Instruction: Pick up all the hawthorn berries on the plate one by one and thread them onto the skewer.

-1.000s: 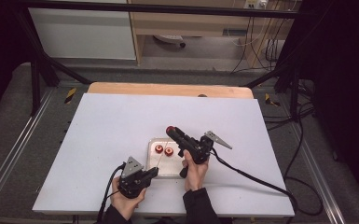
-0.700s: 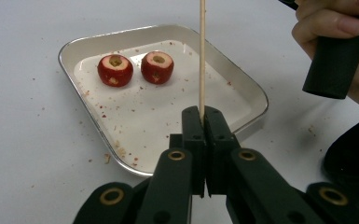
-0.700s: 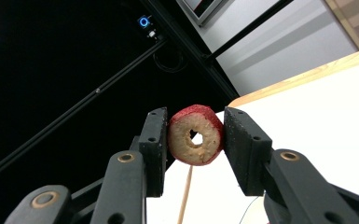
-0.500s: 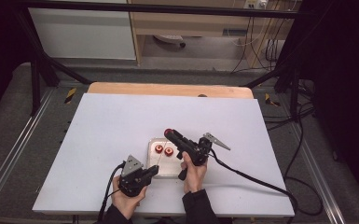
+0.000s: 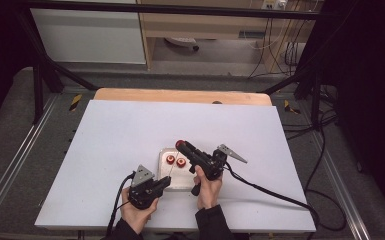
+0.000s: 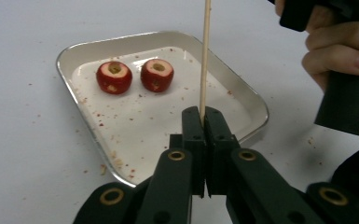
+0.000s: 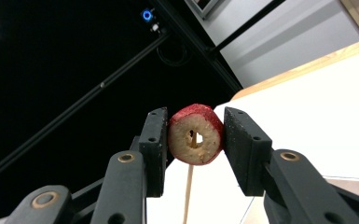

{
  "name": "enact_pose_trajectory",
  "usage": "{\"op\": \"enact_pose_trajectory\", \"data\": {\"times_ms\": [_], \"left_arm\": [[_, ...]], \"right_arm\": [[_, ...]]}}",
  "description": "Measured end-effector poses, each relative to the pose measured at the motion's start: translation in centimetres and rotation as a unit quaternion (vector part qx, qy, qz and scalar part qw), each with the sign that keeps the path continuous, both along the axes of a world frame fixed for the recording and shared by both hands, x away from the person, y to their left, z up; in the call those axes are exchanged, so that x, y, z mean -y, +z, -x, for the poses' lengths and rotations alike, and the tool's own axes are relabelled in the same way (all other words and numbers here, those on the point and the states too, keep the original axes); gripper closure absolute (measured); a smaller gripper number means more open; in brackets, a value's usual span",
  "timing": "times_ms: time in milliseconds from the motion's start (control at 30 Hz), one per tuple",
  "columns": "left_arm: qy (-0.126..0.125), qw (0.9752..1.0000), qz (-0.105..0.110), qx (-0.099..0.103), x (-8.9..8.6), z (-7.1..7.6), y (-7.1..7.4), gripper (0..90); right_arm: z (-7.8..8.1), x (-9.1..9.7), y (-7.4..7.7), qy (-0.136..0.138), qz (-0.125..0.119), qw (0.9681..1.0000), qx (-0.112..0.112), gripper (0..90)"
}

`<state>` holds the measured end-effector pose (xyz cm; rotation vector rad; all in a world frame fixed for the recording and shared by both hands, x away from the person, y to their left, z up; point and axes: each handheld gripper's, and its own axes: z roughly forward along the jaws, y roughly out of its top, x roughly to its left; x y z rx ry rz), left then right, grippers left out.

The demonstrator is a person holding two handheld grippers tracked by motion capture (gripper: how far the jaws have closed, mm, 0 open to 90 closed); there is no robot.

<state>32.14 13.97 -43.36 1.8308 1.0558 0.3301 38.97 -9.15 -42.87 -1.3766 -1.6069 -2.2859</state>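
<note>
Counting, we see two cored fruits [image 6: 114,77] in one tray [image 6: 242,93]; left tool [image 6: 204,116] pinches one skewer [image 6: 205,56], right tool [image 7: 195,135] grips a third fruit [image 7: 196,134].

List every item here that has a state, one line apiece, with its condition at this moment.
Left gripper: shut on the wooden skewer, held upright.
Right gripper: shut on a cored red fruit, the skewer tip showing in its hole.
Two cored red fruits: lying side by side in the tray, untouched.
Metal tray: flat on the table, scattered with crumbs.

Skewer [image 6: 204,56] top — cut off by frame edge, left gripper view.
</note>
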Motion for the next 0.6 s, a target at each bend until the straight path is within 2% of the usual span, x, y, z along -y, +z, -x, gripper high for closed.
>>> {"op": "enact_pose_trajectory", "data": {"times_ms": [67,100,200,400,500,600], "left_arm": [[0.001,0.9999,-0.012,0.007,-0.33,-0.08,-0.02,87.8],[0.0,0.9999,-0.011,0.01,-0.45,-0.1,-0.02,87.7],[-0.006,0.9997,-0.015,0.02,-0.48,0.01,0.15,88.0],[-0.014,0.9995,-0.016,0.021,-0.45,0.35,0.0,88.3],[-0.013,0.9996,-0.012,0.022,-0.57,0.34,0.05,88.3],[-0.012,0.9997,-0.001,0.021,-0.54,0.3,0.17,88.4]], "right_arm": [[-0.13,0.15,0.22,0.009,0.01,0.9998,-0.011,61.6],[-0.2,0.24,0.31,0.016,0.012,0.9996,-0.018,61.6],[-0.39,0.34,0.5,0.022,0.007,0.9993,-0.027,62.0],[-0.61,0.49,0.65,0.012,0.002,0.9997,-0.023,62.1],[-0.71,0.55,0.83,0.018,0.002,0.9996,-0.02,62.1],[-0.75,0.55,0.66,0.031,0.013,0.9993,-0.019,62.1]]}}
